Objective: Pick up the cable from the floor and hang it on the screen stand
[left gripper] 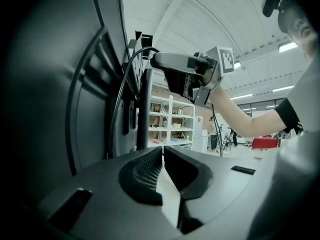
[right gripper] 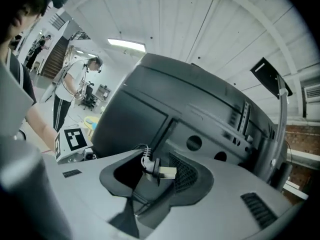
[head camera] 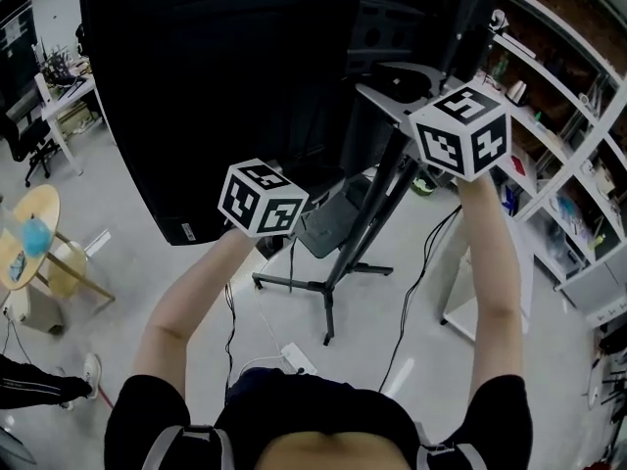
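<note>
Black cable (right gripper: pixel 150 165) end crosswise between right tongs (right gripper: pixel 155 176), pale tip rightward.

Head view steeply down; gripper views close, sharing screen stand (head camera: pixel 372 225).

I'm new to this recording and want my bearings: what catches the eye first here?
The big black screen fills the top of the head view, its back turned to the person, on a dark screen stand with splayed legs on the pale floor. Close behind it, the right gripper has its jaws closed on the cable, whose pale-tipped plug sticks out between them.
</note>
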The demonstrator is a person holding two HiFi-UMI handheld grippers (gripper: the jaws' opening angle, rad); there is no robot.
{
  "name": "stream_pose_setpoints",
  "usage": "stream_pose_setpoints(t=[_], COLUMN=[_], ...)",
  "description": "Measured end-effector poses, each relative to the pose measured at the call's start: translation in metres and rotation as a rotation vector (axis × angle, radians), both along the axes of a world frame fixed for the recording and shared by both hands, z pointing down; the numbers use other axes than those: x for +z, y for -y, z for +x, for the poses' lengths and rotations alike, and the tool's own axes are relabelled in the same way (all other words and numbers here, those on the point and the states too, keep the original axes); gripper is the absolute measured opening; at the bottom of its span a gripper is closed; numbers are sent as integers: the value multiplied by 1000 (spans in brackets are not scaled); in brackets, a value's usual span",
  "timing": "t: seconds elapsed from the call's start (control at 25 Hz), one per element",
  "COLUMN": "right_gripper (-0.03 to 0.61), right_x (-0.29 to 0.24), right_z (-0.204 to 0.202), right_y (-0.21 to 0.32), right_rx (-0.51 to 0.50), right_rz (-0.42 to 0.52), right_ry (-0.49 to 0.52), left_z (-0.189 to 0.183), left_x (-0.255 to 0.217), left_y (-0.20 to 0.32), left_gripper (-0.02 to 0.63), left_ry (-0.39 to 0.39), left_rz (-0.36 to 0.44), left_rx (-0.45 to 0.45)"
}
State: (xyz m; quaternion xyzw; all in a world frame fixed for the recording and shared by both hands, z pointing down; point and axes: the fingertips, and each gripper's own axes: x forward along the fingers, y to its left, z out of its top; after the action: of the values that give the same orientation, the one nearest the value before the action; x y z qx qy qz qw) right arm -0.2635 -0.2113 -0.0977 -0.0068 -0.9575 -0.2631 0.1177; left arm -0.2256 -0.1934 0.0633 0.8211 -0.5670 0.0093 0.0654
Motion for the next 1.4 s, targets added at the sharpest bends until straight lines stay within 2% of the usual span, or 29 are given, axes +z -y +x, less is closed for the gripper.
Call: stream_pose_setpoints(t=[0.12, 0.32, 0.44, 0.64, 0.92, 1.12, 1.24, 1.4], right_gripper=[167, 167, 167, 167, 166, 166, 166, 166], right_x=[-32, -84, -108, -147, -180, -210, -227, -245], right_z=[-7, -16, -24, -31, -42, -41, -30, 6], right_y=[-3, -15, -15, -7, 32, 56, 72, 79], right_rx=[-23, -79, -81, -63, 58, 146, 193, 245], right_rz=[49, 68, 101, 57, 6, -19, -23, -4], right_ry=[26, 70, 84, 155, 187, 247, 276, 328], left_z=[-14, -33, -46, -58, -69, -75, -69, -54], left_x=[-26, -72, -92, -109, -98, -97, -97, -95], left_y=[3, 4, 9, 17, 32, 37, 44, 45], left_gripper=[18, 18, 18, 18, 18, 18, 18, 18], left_ry=[43, 61, 105, 121, 101, 79, 71, 93], left_rz=[35, 99, 122, 132, 105, 92, 87, 84], left_rx=[-17, -45, -82, -120, -126, -122, -103, -70])
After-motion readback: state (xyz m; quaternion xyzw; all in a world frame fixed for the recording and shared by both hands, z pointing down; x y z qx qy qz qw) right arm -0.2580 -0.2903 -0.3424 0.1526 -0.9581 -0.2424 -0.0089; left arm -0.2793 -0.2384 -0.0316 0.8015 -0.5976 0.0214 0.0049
